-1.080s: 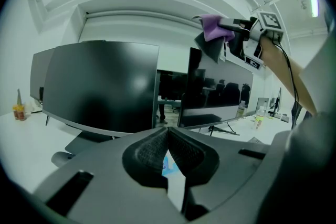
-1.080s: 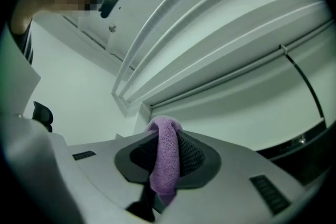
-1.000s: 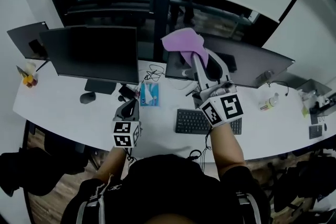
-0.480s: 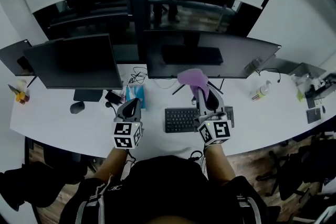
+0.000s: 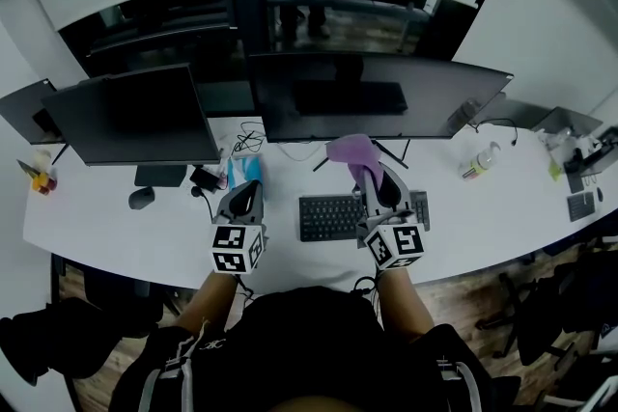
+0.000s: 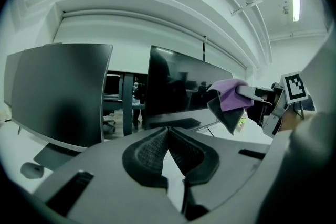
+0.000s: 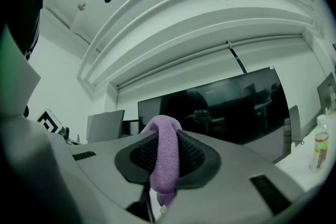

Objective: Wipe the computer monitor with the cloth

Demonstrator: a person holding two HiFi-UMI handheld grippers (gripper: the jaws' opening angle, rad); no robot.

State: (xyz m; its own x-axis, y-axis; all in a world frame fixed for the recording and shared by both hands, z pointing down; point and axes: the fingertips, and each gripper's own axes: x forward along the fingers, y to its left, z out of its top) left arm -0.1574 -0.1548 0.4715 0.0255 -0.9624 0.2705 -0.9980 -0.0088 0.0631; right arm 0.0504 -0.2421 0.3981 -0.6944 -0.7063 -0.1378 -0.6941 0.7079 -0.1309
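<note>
Cloth (image 5: 349, 150) sits clamped in the right gripper (image 5: 371, 175), short of the monitor (image 5: 386, 101); pressing hard could rock it. The left gripper (image 5: 243, 194) is closed, empty.

The right gripper (image 5: 368, 171) has come down off the screen of the wide monitor (image 5: 386, 96) (purple cloth (image 5: 350, 150) clamped in it) to above the keyboard (image 5: 328, 217).

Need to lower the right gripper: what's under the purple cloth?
The cloth, clamped in the right gripper, hangs over white desk behind the keyboard. A monitor stand leg shows beside it; the spot directly beneath is covered.
</note>
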